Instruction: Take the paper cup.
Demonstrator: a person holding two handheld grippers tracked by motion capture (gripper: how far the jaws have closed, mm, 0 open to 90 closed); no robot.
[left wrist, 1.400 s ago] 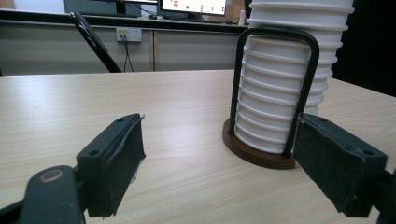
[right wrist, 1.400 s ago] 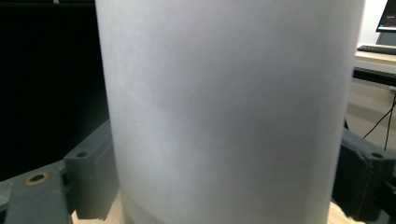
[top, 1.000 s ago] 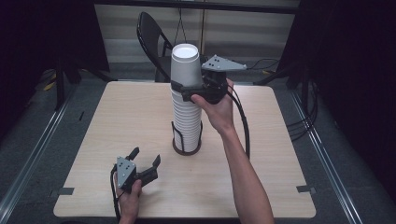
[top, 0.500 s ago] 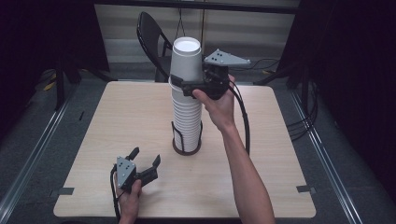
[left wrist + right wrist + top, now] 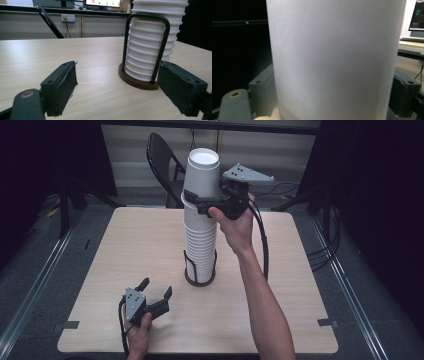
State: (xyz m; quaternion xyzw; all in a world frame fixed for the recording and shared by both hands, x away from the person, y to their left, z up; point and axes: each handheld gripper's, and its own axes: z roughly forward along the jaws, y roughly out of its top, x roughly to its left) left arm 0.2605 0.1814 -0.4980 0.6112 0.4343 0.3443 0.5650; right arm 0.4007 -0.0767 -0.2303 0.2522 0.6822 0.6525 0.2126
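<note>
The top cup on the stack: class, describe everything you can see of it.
The top cup is plain white, paper by the look of it, tapering downward, with a rolled rim and an empty white inside. It stands upright, mouth up, its lower part sunk in the stack of cups below. The right tool grips it low on its wall, a black jaw on each side. In the right gripper view its matt wall sits between the jaws.

1 cup stack [image 5: 200, 237], 1 holder [image 5: 199, 276], 2 grippers, 1 chair [image 5: 162, 155].

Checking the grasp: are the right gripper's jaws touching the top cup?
Touching: the right gripper view shows the right gripper with both jaws pressed against the top cup.
</note>
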